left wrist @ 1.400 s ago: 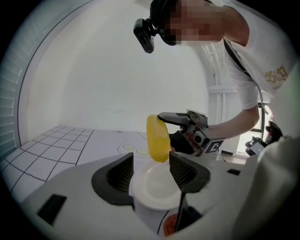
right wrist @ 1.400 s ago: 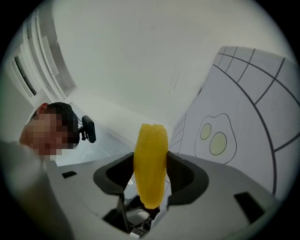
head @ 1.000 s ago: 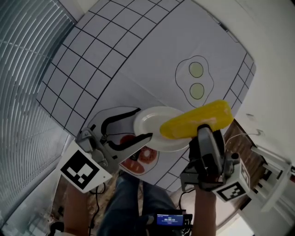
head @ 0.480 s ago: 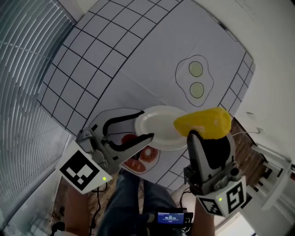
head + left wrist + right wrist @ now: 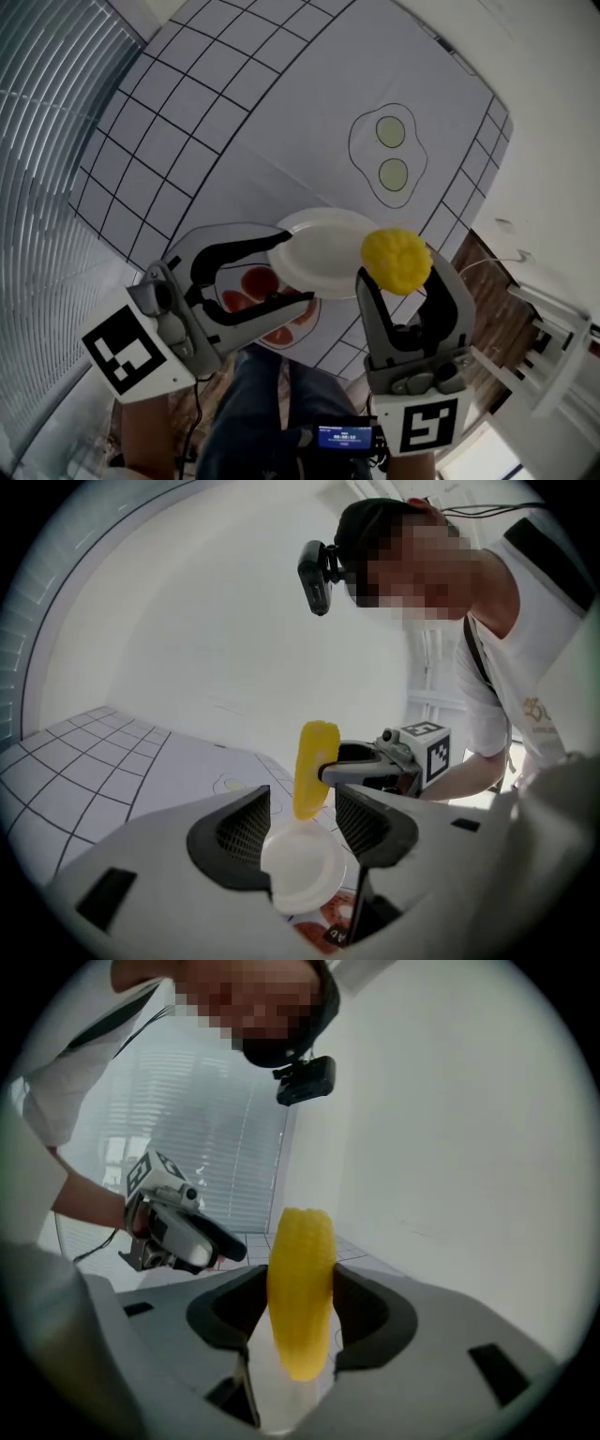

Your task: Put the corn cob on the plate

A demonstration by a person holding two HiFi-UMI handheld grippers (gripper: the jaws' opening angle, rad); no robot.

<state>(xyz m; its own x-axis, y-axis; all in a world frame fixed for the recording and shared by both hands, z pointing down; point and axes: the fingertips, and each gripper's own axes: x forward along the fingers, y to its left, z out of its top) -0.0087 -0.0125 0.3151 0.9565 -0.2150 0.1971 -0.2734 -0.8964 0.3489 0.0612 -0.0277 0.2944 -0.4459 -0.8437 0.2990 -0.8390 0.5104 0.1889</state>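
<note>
Count: one corn cob (image 5: 397, 260), one plate (image 5: 319, 246), two grippers. Cob is yellow, bumpy and upright, clamped in the right gripper (image 5: 401, 275) over the plate's rim. Left gripper (image 5: 292, 269) jaws are opening, with the plate's edge between them, not pinched.

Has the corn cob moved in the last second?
Yes. The corn cob has swung from lying sideways to standing on end in the right tool, at the plate rim, below the printed eggs.

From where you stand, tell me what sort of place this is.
Probably an indoor tabletop test setup rather than a real kitchen. A tablecloth is printed with a black grid and drawn fried eggs, window blinds hang beside it, and there is a plain white wall behind.
</note>
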